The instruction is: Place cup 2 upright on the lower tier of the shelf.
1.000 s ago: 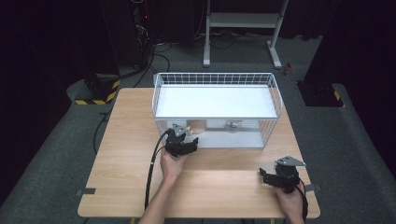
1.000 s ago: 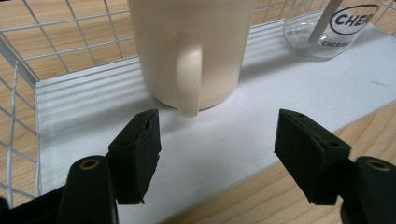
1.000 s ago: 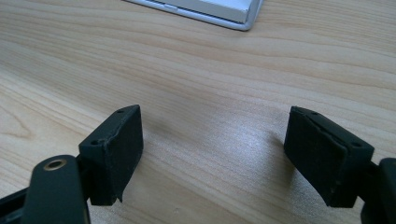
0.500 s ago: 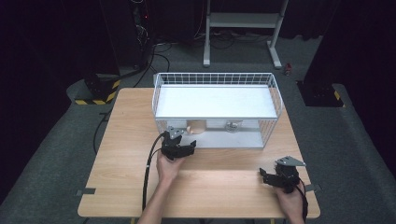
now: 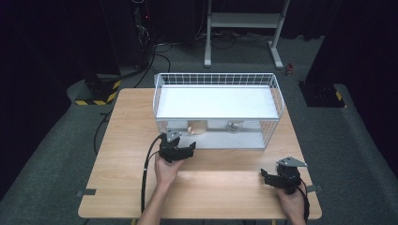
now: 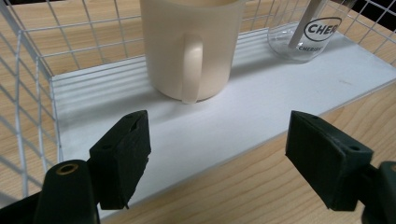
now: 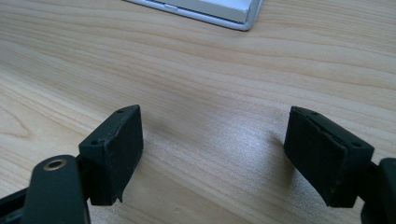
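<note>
A cream mug (image 6: 187,46) with its handle towards me stands on the lower white shelf (image 6: 187,135) of a wire rack (image 5: 216,77). A clear glass (image 6: 308,28) with a printed label stands to its right. In the high view the mug (image 5: 196,126) and the glass (image 5: 233,126) sit under the upper shelf. My left gripper (image 5: 180,149) hovers just in front of the rack, facing the mug. That left gripper (image 6: 219,168) is open, its jaws have just been opening, and nothing is between them. My right gripper (image 5: 268,178) rests open over bare wood (image 7: 212,154).
The rack takes up the back half of the wooden table (image 5: 220,192). A black cable (image 5: 146,173) trails from the left gripper across the front left of the table. Dark floor, stands and cables lie beyond the far edge.
The left gripper has drawn back a little from the rack front and its jaws stand wider apart. The right gripper has not moved.
</note>
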A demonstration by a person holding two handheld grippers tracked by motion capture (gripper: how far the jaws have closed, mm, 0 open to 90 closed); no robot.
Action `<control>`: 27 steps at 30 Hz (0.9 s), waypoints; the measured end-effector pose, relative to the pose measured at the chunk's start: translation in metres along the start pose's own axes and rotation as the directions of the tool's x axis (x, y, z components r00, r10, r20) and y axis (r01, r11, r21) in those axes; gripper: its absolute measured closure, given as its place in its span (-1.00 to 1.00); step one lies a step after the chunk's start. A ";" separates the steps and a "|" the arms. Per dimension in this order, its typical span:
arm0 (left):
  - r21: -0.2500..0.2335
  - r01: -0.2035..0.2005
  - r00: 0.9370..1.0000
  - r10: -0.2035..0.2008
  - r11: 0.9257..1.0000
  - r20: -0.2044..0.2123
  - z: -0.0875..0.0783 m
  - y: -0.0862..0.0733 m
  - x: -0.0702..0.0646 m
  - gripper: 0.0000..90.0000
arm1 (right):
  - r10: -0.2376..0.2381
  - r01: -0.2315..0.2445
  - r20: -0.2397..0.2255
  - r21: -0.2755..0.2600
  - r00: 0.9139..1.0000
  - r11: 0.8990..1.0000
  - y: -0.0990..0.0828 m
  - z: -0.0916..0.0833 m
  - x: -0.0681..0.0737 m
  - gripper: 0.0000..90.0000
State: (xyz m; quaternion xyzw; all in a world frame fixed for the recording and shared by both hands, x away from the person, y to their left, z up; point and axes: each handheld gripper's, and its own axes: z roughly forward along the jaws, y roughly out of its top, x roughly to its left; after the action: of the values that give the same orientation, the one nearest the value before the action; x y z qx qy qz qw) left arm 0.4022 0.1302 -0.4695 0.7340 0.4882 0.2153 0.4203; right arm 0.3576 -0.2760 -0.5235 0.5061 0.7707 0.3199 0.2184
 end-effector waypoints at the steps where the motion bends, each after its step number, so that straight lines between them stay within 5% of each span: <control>1: 0.000 0.001 1.000 -0.001 1.000 0.002 -0.001 -0.001 0.000 -0.51 | -0.006 0.006 0.001 -0.003 1.000 1.000 0.000 0.000 0.000 -0.56; 27: 0.012 0.007 0.999 -0.008 1.000 0.032 -0.022 -0.008 0.005 -0.59 | -0.002 0.002 0.000 -0.001 1.000 1.000 0.000 0.000 0.000 -0.56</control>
State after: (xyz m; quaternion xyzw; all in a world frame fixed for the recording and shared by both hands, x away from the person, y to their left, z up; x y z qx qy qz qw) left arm 0.3839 0.1457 -0.4646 0.7379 0.4853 0.1989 0.4248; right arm 0.3575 -0.2762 -0.5236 0.5053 0.7710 0.3198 0.2191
